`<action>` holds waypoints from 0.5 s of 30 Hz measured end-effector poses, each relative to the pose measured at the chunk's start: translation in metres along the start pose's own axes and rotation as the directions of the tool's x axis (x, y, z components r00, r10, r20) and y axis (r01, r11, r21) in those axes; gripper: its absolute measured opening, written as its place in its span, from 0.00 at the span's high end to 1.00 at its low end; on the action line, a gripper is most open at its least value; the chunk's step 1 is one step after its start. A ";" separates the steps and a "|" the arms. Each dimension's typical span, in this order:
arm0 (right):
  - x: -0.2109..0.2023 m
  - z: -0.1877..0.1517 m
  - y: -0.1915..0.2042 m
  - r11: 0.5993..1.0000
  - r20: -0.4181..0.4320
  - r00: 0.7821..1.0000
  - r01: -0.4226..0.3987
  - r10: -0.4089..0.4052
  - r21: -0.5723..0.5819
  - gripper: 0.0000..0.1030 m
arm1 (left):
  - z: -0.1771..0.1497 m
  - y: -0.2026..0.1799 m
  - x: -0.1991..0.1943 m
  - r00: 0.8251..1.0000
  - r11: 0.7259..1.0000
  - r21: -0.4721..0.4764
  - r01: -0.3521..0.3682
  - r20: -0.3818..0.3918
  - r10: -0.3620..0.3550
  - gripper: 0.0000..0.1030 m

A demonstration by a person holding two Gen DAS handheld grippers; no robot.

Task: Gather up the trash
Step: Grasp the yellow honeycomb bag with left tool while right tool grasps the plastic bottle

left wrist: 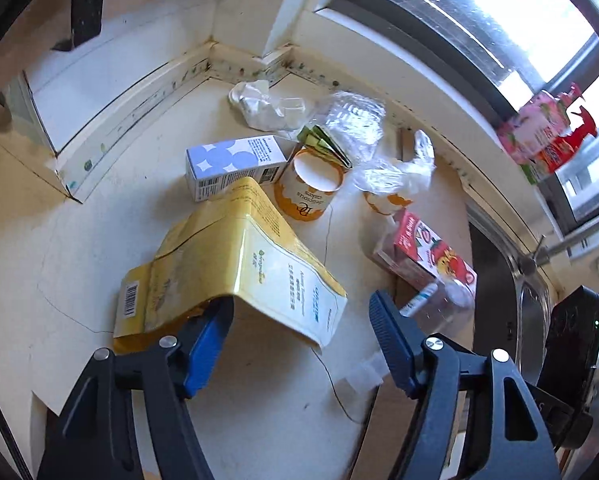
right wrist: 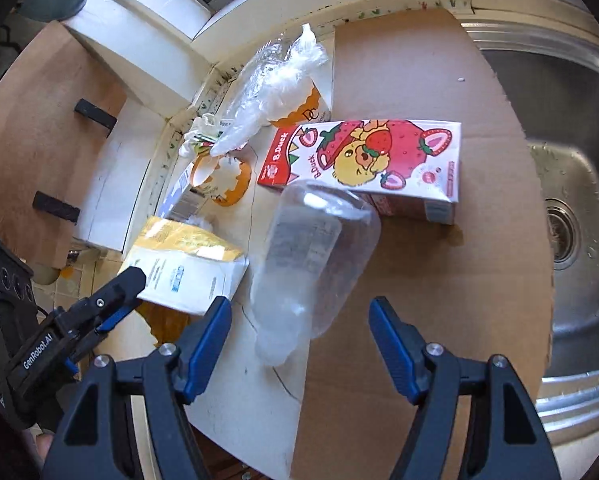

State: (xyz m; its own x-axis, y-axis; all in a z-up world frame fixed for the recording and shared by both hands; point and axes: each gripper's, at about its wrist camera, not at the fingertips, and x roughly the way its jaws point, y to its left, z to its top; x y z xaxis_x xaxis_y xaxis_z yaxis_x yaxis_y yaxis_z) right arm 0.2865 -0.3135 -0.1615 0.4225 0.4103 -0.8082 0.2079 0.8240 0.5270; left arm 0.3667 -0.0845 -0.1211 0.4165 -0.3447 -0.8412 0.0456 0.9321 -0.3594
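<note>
From the left wrist we see our left gripper (left wrist: 299,332) spread open, its left pad tucked under the near edge of the yellow pouch (left wrist: 227,264). On the right wrist, our right gripper (right wrist: 299,340) is open too, the clear plastic bottle (right wrist: 311,264) lying just ahead, its near end between the fingertips, nothing clamped.

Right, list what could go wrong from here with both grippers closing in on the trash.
1. The left gripper has one finger under the folded yellow bag; closing might crumple it or let it slip out.
2. The clear plastic bottle lies on its side ahead of the open right gripper; a nudge could roll it.
3. The sink is close; knocked items may drop in.
</note>
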 end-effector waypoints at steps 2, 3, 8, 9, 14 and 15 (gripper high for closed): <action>0.005 0.006 -0.004 1.000 -0.002 1.000 -0.015 0.015 0.013 0.30 | 0.002 0.000 0.006 1.000 1.000 -0.021 -0.011 0.009 0.011 0.36; 0.008 0.009 -0.007 0.999 -0.007 1.000 -0.026 0.027 0.022 0.30 | 0.003 0.000 0.009 1.000 0.999 -0.034 -0.019 0.011 0.019 0.39; 0.018 0.020 -0.017 0.997 -0.010 0.998 -0.058 0.059 0.043 0.30 | 0.009 0.005 0.020 0.999 0.996 -0.083 -0.040 -0.001 0.040 0.71; 0.018 0.020 -0.017 0.997 -0.007 0.998 -0.059 0.060 0.044 0.30 | 0.010 0.006 0.022 0.999 0.995 -0.089 -0.044 -0.004 0.044 0.77; 0.021 0.021 -0.021 0.994 -0.014 0.995 -0.102 0.103 0.048 0.41 | 0.011 0.001 0.018 0.999 0.996 -0.076 -0.038 0.031 0.040 0.85; 0.020 0.021 -0.019 0.994 -0.018 0.995 -0.097 0.098 0.041 0.43 | 0.011 -0.002 0.016 0.998 0.997 -0.066 -0.038 0.040 0.041 0.88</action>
State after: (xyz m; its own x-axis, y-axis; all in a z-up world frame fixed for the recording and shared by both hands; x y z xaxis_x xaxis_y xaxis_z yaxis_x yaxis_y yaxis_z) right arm 0.3098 -0.3291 -0.1825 0.4250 0.4961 -0.7571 0.2022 0.7632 0.6137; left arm 0.3831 -0.0909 -0.1293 0.4543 -0.3014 -0.8383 -0.0302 0.9353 -0.3527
